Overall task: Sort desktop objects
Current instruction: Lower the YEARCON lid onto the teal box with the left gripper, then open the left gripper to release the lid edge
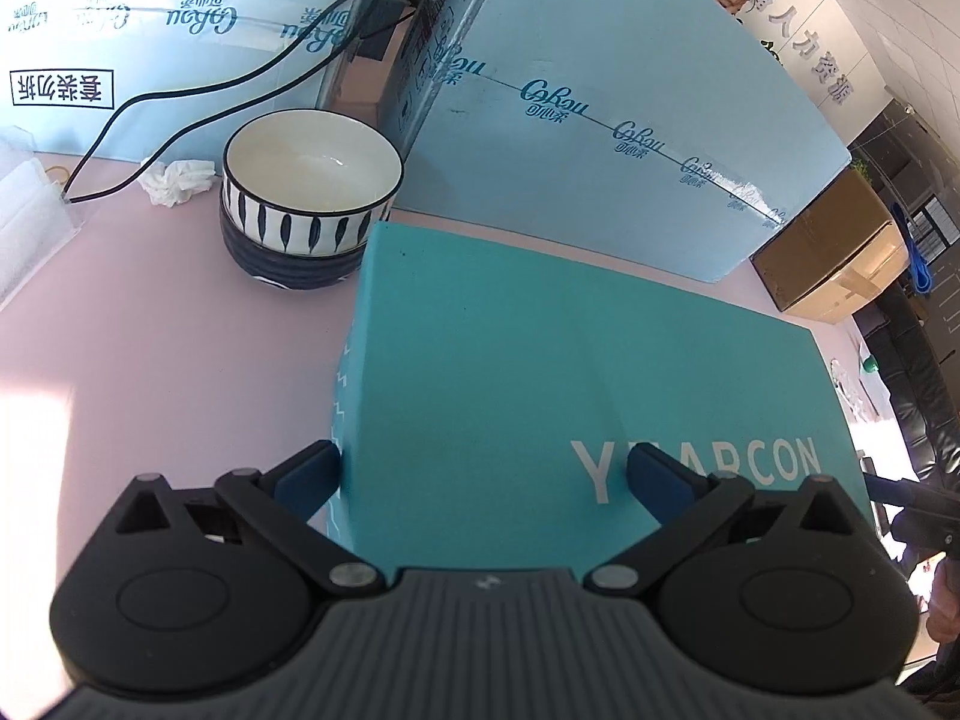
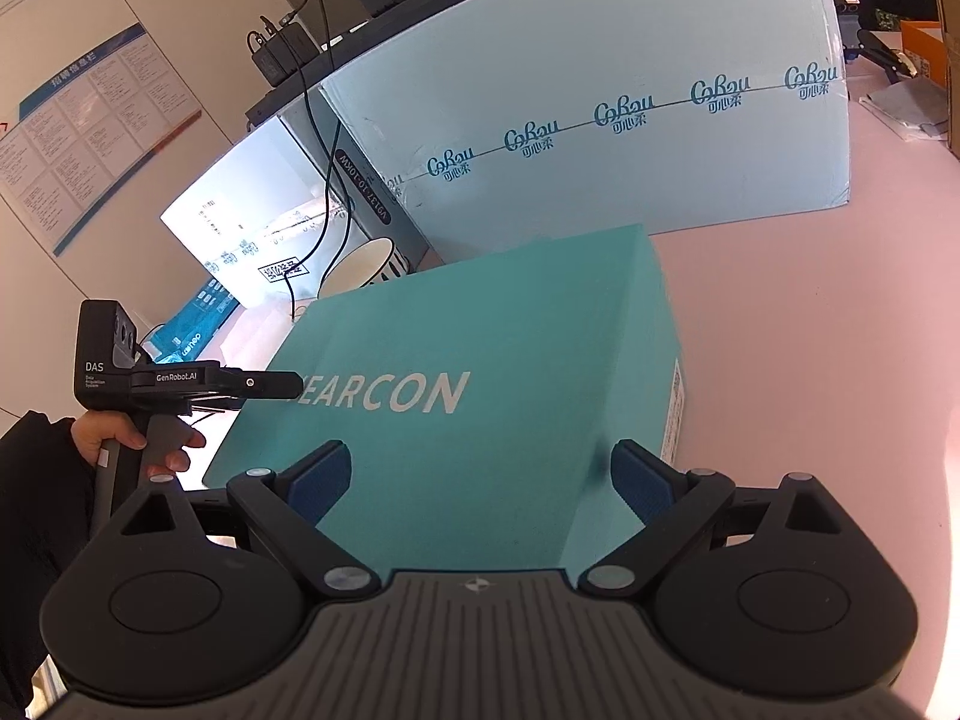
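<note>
A teal YEARCON box [image 1: 570, 372] lies on the pink table [image 1: 150, 360]; it also shows in the right wrist view [image 2: 480, 348]. My left gripper [image 1: 486, 480] is open over the box's near left corner, its left finger [image 1: 306, 474] beside the box's left edge, its right finger over the lid. My right gripper [image 2: 480, 480] is open over the box's near right corner, one finger [image 2: 642, 480] at the right edge. The left gripper [image 2: 264, 387] appears in the right wrist view at the box's left edge. Neither grips anything.
Two stacked bowls [image 1: 309, 198], white striped inside dark, stand behind the box's left corner. A crumpled tissue [image 1: 177, 180] and black cables [image 1: 180, 114] lie left of them. Large light-blue cartons [image 1: 600, 108] wall the back. A brown cardboard box [image 1: 834, 252] sits far right.
</note>
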A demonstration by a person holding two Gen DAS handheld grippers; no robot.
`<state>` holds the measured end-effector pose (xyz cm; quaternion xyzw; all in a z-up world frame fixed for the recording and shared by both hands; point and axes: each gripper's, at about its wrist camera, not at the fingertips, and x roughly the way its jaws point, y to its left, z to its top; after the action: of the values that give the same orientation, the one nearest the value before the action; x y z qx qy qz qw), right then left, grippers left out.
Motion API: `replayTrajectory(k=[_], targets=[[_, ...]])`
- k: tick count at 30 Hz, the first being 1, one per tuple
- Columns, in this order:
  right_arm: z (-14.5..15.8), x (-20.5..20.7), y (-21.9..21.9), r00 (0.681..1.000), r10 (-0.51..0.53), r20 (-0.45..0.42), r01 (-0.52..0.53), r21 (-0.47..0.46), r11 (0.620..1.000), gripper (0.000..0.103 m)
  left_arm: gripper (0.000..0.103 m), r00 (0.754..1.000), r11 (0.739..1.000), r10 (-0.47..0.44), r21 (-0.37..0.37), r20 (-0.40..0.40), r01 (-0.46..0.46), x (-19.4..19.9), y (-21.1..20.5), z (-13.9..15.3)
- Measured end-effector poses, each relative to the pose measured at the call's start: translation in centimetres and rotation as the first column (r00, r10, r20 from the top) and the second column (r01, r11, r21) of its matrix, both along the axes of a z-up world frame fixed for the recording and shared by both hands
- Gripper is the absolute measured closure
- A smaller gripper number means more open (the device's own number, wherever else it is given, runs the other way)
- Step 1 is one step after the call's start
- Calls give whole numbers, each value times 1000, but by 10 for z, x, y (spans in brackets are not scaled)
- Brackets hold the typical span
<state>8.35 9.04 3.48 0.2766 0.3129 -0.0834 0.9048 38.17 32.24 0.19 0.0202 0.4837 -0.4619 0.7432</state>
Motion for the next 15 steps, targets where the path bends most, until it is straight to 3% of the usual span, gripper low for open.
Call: replayTrajectory(k=[3,6,10,15], targets=[[3,-5,-6,1000,-10,0,10,-11,1000,9,0,1000,1000,8,4,17,-8,-3,3,1],[2,-8,-19,999,-48,12,48,-10,999,9,0,994,999,22,46,106,-27,-10,2,10],[-7,12,-40,992,-122,13,122,-76,990,9,0,957,993,-7,117,291,-28,-34,-16,26],[-23,18,-62,978,-209,0,207,-125,970,8,0,913,990,-90,138,398,37,-61,-44,31]])
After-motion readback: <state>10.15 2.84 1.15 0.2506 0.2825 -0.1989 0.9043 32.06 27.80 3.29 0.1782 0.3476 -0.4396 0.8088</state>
